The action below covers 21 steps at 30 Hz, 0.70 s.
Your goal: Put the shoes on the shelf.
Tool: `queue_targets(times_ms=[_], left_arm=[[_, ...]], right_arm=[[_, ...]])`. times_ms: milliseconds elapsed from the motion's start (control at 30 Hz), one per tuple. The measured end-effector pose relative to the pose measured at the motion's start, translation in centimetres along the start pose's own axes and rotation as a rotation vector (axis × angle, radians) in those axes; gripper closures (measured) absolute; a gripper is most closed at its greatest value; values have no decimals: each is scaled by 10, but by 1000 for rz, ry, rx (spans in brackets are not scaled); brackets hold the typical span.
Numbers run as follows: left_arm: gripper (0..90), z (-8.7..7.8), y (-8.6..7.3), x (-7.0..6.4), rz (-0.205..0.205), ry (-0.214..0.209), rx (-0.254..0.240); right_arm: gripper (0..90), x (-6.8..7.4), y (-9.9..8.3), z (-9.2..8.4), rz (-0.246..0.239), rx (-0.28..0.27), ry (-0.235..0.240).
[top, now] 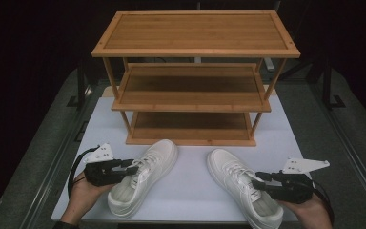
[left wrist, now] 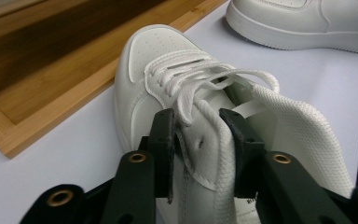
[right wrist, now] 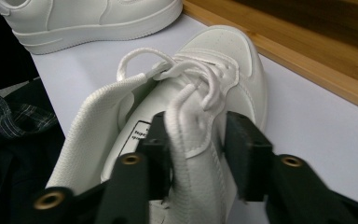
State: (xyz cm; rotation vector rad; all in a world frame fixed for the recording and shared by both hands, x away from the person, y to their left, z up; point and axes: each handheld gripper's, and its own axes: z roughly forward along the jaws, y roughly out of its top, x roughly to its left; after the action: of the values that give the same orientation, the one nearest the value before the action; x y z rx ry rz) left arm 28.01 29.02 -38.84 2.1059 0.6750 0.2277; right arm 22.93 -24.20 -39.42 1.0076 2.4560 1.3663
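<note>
Two white lace-up sneakers lie on the white mat in front of a wooden rack. My left gripper [top: 132,168] [left wrist: 200,135] is shut on the left sneaker [top: 145,176] [left wrist: 158,51]. One jaw is inside the opening and one outside, pinching the side wall near the laces. My right gripper [top: 259,180] [right wrist: 198,140] holds the right sneaker [top: 240,186] [right wrist: 228,46] the same way, shut on its side wall beside the tongue. Both sneakers rest on the mat with their toes toward the rack.
The three-tier wooden shoe rack [top: 195,81] stands at the back of the white mat [top: 190,191], its shelves bare. Its lowest shelf edge is just beyond the toes. The other sneaker appears in each gripper view [left wrist: 307,23] [right wrist: 98,18]. Dark floor surrounds the table.
</note>
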Motion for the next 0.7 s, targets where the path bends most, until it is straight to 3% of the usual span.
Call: queue_targets(times_ms=[133, 367, 500, 700], left_arm=[[794, -2, 0, 0, -12, 2, 0], [828, -2, 0, 3, -26, -7, -5], [836, -3, -1, 3, -45, 12, -27], [840, -7, 4, -1, -28, 21, -42]], right_arm=[[821, -1, -2, -2, 13, -18, -2], [842, -6, -2, -1, 29, -16, 35], [847, -7, -2, -3, 43, -36, 26], [850, -12, 1, -4, 47, -41, 27]])
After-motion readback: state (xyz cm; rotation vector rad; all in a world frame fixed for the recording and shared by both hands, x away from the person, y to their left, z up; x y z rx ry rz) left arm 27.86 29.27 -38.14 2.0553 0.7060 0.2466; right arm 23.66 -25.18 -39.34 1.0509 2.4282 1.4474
